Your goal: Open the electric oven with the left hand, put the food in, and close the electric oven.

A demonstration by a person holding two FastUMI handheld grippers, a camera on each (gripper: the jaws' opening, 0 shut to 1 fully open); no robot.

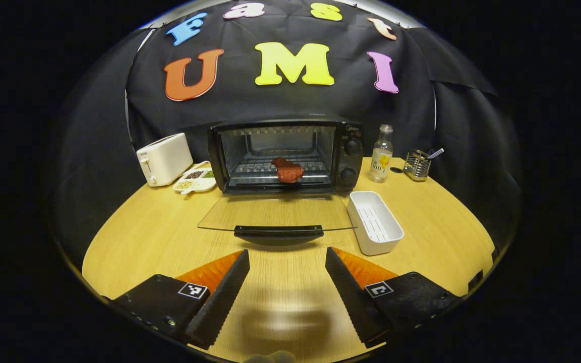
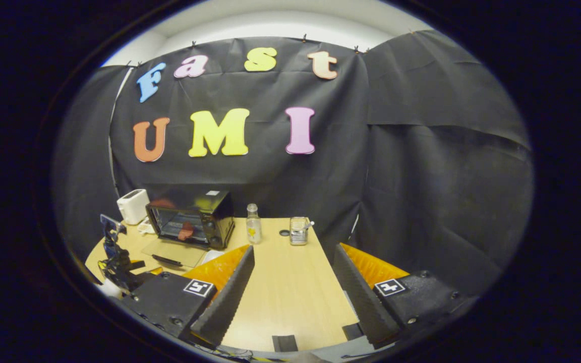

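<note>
The black electric oven [image 1: 285, 156] stands at the back of the round pale wooden table [image 1: 280, 297] with its glass door [image 1: 275, 214] folded down flat toward the camera. Nearest in the left gripper view, the left gripper [image 1: 287, 267] hangs just short of that door, its fingers spread wide and holding nothing. Directly ahead of it lies the door's dark curved bar handle [image 1: 278, 234], at the front edge of the pane. That handle looks like the place to take hold: rigid and thick enough for both fingers, while the glass is smooth, likely slippery and breakable. The hinged door should swing up lightly, though it may snap shut near the top. Beside the door sits an empty white rectangular plastic tray [image 1: 375, 222]. Farther in, the reddish-brown piece of food [image 1: 287, 170] rests on the wire rack inside the oven. In the right gripper view, the right gripper [image 2: 293, 269] is likewise parted and empty, well apart over the table's right side.
</note>
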